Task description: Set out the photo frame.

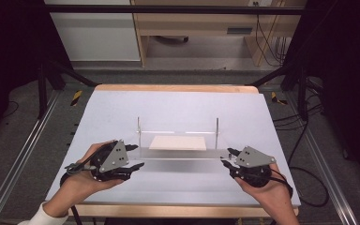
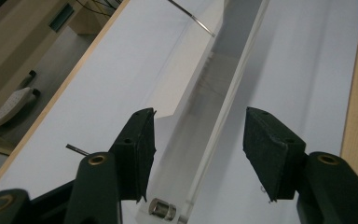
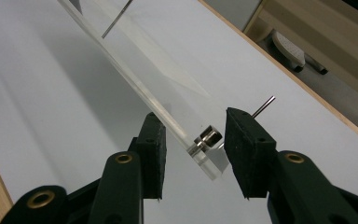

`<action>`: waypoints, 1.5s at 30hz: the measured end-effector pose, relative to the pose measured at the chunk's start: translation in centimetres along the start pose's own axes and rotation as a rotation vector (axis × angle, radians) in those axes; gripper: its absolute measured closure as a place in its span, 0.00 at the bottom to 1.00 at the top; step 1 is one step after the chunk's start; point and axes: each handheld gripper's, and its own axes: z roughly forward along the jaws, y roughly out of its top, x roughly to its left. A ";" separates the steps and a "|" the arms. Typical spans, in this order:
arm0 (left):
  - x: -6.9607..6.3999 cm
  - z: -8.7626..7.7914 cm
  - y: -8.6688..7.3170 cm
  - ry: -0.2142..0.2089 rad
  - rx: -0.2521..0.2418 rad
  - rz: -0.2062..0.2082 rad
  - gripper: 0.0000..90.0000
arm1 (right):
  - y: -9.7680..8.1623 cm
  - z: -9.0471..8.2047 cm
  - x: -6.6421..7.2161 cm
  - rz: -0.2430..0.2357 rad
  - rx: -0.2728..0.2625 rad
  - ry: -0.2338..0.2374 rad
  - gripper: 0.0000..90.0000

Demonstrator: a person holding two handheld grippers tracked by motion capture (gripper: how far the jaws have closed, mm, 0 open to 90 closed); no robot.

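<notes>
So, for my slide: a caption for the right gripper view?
Right gripper with jaws astride the clear acrylic panel's corner, beside a small metal cylinder.

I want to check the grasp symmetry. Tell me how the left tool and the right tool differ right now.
The left tool has its jaws spread wider around its end of the clear acrylic plate; the right tool has narrower jaws, close beside its end. The small silver cylinder sits between the right tool's pads, but near the left tool's left pad. Neither tool visibly presses the plate.
</notes>
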 end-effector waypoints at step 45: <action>6.8 0.5 2.4 -0.003 -0.015 0.008 0.79 | 4.6 1.0 -4.8 0.059 -0.003 -0.001 0.67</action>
